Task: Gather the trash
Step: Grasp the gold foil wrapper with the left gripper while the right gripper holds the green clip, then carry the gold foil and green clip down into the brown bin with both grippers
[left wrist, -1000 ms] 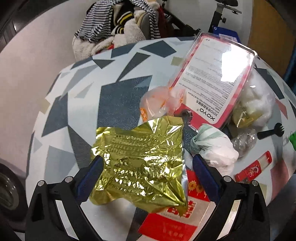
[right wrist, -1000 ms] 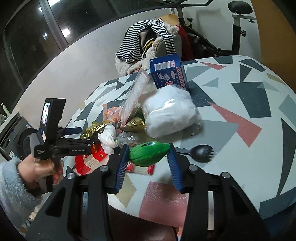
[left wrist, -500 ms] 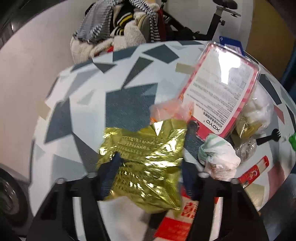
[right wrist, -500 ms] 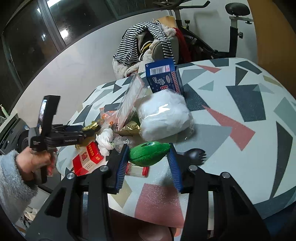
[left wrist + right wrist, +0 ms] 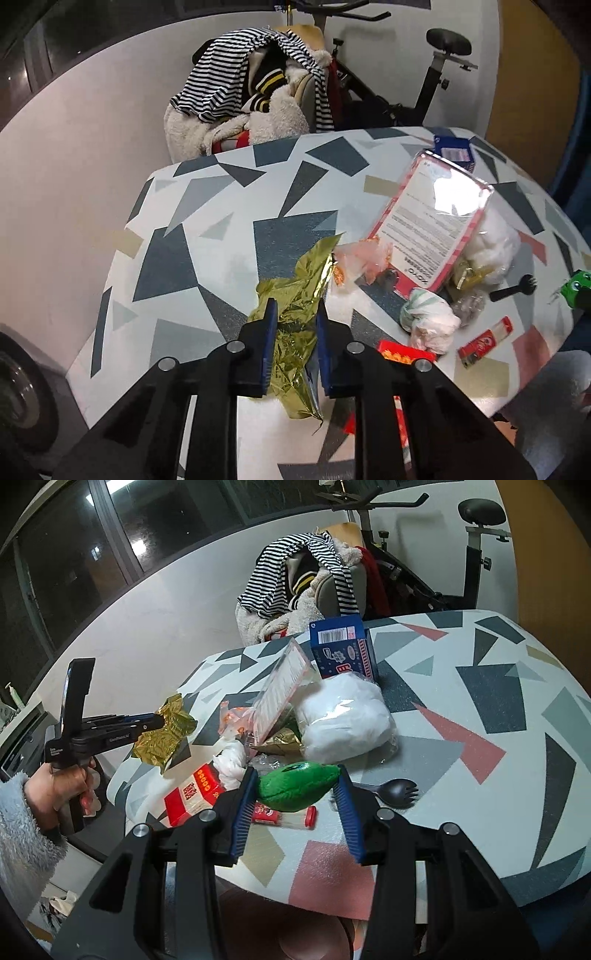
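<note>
A crumpled gold foil wrapper (image 5: 295, 332) hangs between the blue pads of my left gripper (image 5: 293, 308). Its jaws are closing and they pinch the foil, which is lifted off the patterned table (image 5: 207, 229). The right wrist view shows the same gold foil wrapper (image 5: 162, 734) in the air at the table's left edge, held by the left gripper (image 5: 155, 723) in a person's hand. My right gripper (image 5: 297, 775) is shut on a green plush toy (image 5: 295, 786) just above the table's near side.
On the table lies a heap: a clear pink-edged package (image 5: 432, 225), a white bag (image 5: 343, 720), a blue box (image 5: 343, 650), a black spork (image 5: 395, 788), a red packet (image 5: 192, 794), a tissue wad (image 5: 428, 321). A clothes-laden chair (image 5: 258, 103) stands behind.
The left jaws have gone from wide open around the flat foil to pinching it, and the gripper has risen with the wrapper. The right gripper with the toy rose slightly.
</note>
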{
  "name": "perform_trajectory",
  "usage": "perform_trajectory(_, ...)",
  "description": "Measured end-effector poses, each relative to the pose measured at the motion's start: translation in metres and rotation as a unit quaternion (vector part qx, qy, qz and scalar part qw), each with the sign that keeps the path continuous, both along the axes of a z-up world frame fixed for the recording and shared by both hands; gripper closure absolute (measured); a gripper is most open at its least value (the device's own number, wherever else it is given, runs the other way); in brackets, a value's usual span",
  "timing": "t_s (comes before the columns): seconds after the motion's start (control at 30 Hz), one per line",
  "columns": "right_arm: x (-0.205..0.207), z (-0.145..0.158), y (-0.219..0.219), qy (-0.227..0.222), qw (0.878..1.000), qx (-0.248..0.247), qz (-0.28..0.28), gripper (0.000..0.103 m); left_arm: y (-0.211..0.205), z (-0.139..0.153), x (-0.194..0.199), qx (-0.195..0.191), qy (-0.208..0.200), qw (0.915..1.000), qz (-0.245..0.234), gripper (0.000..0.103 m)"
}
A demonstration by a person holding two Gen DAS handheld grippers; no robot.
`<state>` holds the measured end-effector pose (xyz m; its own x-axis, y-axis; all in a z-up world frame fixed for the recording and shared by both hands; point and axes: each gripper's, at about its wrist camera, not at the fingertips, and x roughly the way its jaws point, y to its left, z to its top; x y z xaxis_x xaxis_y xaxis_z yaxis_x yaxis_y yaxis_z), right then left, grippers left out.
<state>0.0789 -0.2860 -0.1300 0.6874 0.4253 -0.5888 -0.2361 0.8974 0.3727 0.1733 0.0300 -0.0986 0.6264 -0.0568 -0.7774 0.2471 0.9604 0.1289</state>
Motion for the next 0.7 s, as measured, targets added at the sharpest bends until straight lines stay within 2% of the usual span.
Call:
perform_trajectory(0.07, -0.005, 0.004, 0.001, -0.004, 1.0, -0.003, 0.002, 0.059, 0.004, 0.005, -0.005, -0.01, -0.003, 0.9999, -0.004, 0.09)
perform_trajectory(0.3, -0.016, 0.013, 0.008, -0.014, 1.0, -0.012, 0.007, 0.059, 0.019, 0.019, -0.023, -0.055, -0.011, 0.9984, -0.003, 0.093)
perform_trajectory(0.5, -0.021, 0.015, 0.01, -0.017, 1.0, -0.012, 0.01, 0.059, 0.05, 0.025, -0.029, -0.118, -0.003, 0.9929, 0.014, 0.093)
perform_trajectory(0.7, -0.019, 0.014, 0.015, -0.013, 1.0, -0.016, 0.016, 0.059, 0.067, 0.017, -0.034, -0.137, 0.006, 0.9903, 0.023, 0.093)
